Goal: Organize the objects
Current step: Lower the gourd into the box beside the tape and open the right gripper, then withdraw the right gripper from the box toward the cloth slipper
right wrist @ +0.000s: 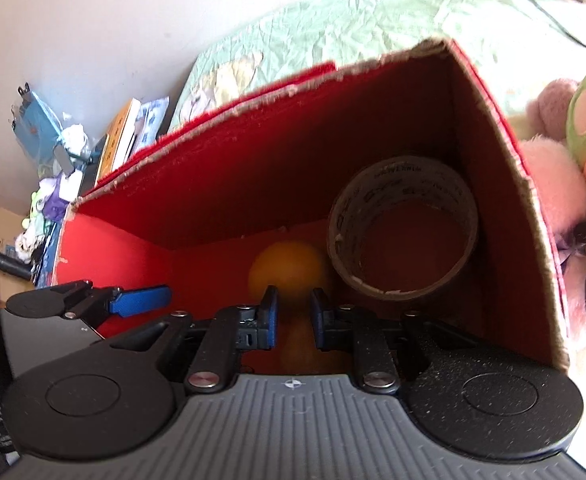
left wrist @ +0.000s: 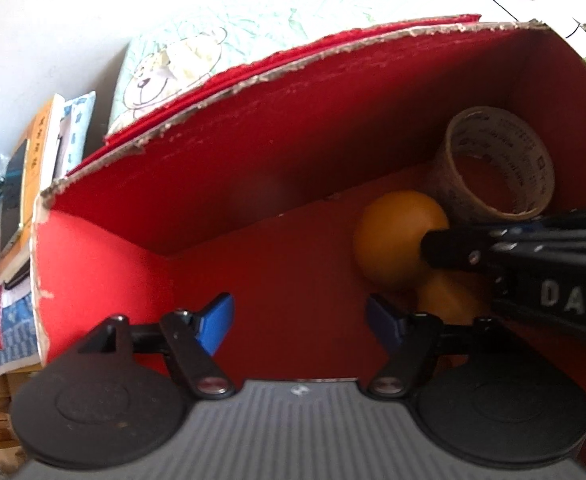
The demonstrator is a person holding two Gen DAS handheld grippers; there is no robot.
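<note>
A red cardboard box [left wrist: 253,152] [right wrist: 233,184] with torn edges stands open on a bed. In its far right corner lies a brown tape roll [left wrist: 453,176] [right wrist: 401,170]. An orange ball [left wrist: 393,244] [right wrist: 287,270] rests beside the roll, and a second orange ball [left wrist: 449,304] [right wrist: 299,344] lies nearer, partly hidden. My left gripper [left wrist: 299,312] hangs open over the bare box floor, holding nothing. My right gripper [right wrist: 295,304] [left wrist: 429,248] reaches in from the right. Its blue pads are nearly together, just above the balls, and nothing is pinched between them.
The box sits on a pale green bedsheet [left wrist: 173,68] with a bear print. Pink and green plush toys [right wrist: 553,184] press against the box's right wall. Books [left wrist: 37,148] and loose clutter [right wrist: 53,168] are stacked to the left by the wall.
</note>
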